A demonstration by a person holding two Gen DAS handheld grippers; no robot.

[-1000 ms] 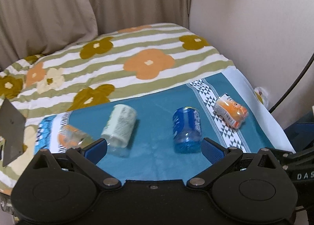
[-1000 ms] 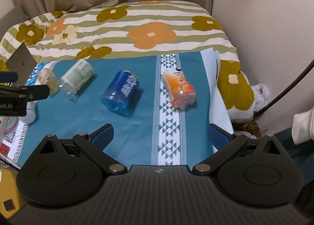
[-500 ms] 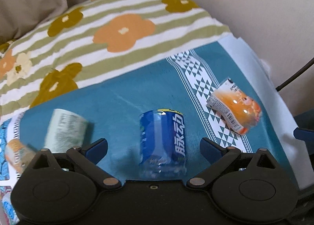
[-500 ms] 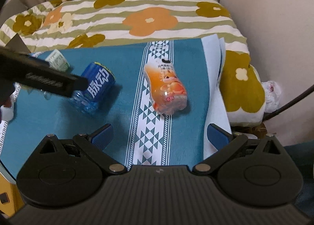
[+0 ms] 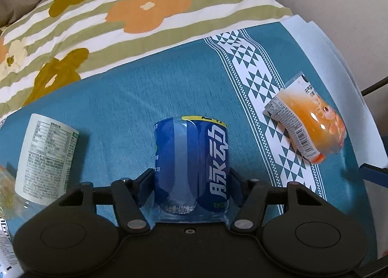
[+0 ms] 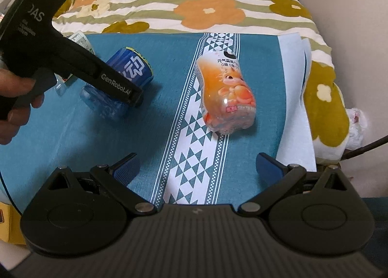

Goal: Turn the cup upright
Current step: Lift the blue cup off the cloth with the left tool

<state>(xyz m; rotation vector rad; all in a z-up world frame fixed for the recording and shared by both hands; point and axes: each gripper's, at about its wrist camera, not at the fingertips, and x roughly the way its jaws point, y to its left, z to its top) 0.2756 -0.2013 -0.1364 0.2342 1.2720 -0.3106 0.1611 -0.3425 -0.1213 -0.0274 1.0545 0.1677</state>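
A blue plastic cup (image 5: 191, 164) with white lettering lies on its side on the teal cloth (image 5: 126, 98). My left gripper (image 5: 191, 188) is shut on its lower part, one finger on each side. In the right wrist view the same blue cup (image 6: 121, 84) lies under the left gripper's body (image 6: 72, 59). An orange cup (image 6: 225, 93) lies on its side on the patterned white stripe, ahead of my right gripper (image 6: 197, 168), which is open and empty. The orange cup also shows in the left wrist view (image 5: 308, 122).
A pale green labelled cup (image 5: 46, 159) lies on its side to the left of the blue one. A flowered striped blanket (image 5: 145, 8) lies beyond the cloth. A wall and a black cable (image 6: 363, 149) are at the right.
My left gripper has moved forward over the blue cup and closed on it. My right gripper has come closer to the orange cup and stays open.
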